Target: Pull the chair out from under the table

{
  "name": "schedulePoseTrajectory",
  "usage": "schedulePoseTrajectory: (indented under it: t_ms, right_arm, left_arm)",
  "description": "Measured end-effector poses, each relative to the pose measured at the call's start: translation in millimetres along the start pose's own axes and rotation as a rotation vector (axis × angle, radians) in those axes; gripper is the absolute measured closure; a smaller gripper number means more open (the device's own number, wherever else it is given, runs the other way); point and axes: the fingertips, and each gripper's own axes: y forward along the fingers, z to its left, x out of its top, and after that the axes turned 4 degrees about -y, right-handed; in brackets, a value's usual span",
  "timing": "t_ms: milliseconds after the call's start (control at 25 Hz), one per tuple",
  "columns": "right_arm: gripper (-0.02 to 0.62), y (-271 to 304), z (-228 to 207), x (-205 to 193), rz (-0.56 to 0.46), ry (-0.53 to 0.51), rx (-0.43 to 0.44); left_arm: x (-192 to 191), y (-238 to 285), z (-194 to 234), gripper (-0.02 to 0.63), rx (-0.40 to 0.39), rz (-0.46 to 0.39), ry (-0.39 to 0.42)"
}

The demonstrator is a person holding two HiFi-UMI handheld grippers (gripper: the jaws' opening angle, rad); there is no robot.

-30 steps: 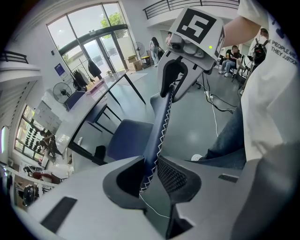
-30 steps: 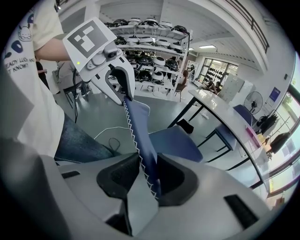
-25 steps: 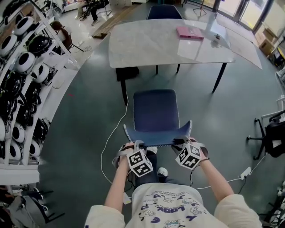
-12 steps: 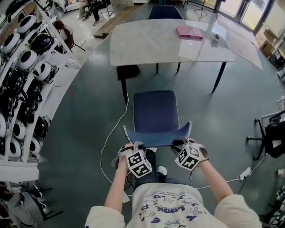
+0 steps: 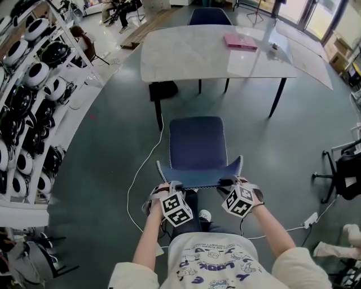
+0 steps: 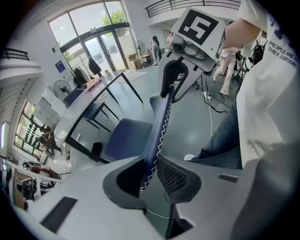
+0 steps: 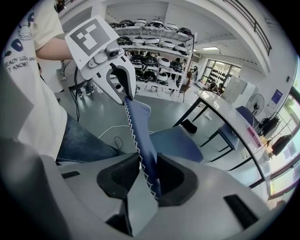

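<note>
In the head view, the blue chair [image 5: 197, 144] stands on the gray floor between the person and the table [image 5: 214, 56]. Its seat is out in the open, not under the table top. The back of the chair is the part nearest the person. The left gripper [image 5: 171, 185] bites the top edge of the chair back at its left corner. The right gripper [image 5: 230, 182] bites the same edge at its right corner. Both arms reach forward and down. A pink book [image 5: 241, 41] lies on the far side of the table. A second chair [image 5: 207, 15] stands behind the table. A shelf [image 5: 28, 101] full of round white and black things runs along the left. A white cord [image 5: 135, 186] lies on the floor beside the chair.

In the left gripper view, the left gripper [image 6: 151, 171] has the thin blue chair back, with its white zigzag stitches, squeezed between its two jaws. The other gripper holds the far end of the same edge. The table stands farther off to the left, apart from the seat.

In the right gripper view, the right gripper [image 7: 147, 176] is clamped on the blue chair back too. The edge runs up from the jaws to the other gripper. The seat shows past the jaws, and the table is beyond it on the right.
</note>
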Motion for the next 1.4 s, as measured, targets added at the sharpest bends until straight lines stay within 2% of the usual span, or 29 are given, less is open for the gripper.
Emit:
schedulePoseTrajectory:
  t_ms: [520,760,880,920,1000,1080,1120,1400]
  right_arm:
    - [0.474,-7,19,-3,0.003,0.002,0.002]
    - [0.468,-6,19,-4,-0.004,0.018,-0.007]
    - [0.452,-6,19,-4,-0.015,0.054,-0.017]
    - [0.448,-7,20,-4,-0.028,0.07,-0.02]
    - [0.425,-10,20,-1,-0.08,0.135,-0.015]
    - [0.384,-16,18,7,-0.155,0.228,-0.008]
    - [0.383,-20,14,11,-0.191,0.268,-0.016]
    - [0.416,-69,-43,40,-0.407,0.462,-0.214]
  left_arm:
    - [-6,-9,-17,0.506,0.003,0.002,-0.007]
    - [-7,-8,-18,0.501,0.0,-0.012,-0.034]
    - [-8,-9,-15,0.478,0.009,-0.044,-0.119]
    - [-7,-11,-13,0.446,0.01,-0.069,-0.168]
    - [0,-20,-6,0.384,0.004,-0.152,-0.279]
    - [7,-33,5,0.367,0.001,-0.245,-0.382]
    - [10,-40,12,0.367,0.005,-0.282,-0.423]
    - [43,-93,61,0.367,0.121,-0.485,-0.58]
